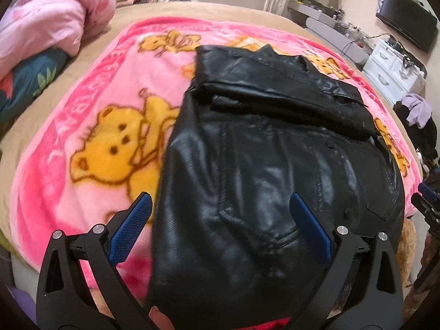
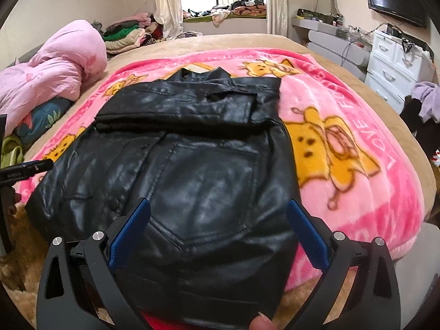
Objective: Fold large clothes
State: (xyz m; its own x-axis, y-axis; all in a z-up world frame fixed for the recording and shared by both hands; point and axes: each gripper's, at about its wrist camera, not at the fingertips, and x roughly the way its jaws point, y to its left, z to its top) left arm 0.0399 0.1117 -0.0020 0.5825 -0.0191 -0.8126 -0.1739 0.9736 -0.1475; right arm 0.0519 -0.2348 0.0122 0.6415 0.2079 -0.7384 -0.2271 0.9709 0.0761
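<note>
1. Nearest us, both grippers hang spread wide and hold nothing. The left gripper [image 1: 220, 214] straddles the hem of the black leather jacket [image 1: 261, 165] at our 6 o'clock, with its left finger out over the pink bear blanket [image 1: 82, 110]. The right gripper [image 2: 218, 220] hangs over the hem near a stitched pocket.
2. The jacket lies on the blanket on the bed [image 2: 220, 41]. Its sleeves look already folded across the chest at 12 o'clock, though the blur along the hem leaves the layering uncertain.
3. We judge the next move is to lift the hem toward the collar. We should pinch both bottom corners through all layers, raise them together, keep the leather taut and level, and lay the hem square on the sleeve band so no crease skews.
4. Farther out at 2 o'clock in the right wrist view, the blanket border reads "LOVE" [image 2: 363, 134], followed by an "F"; the rest curves away. We see no brand label on the jacket.
</note>
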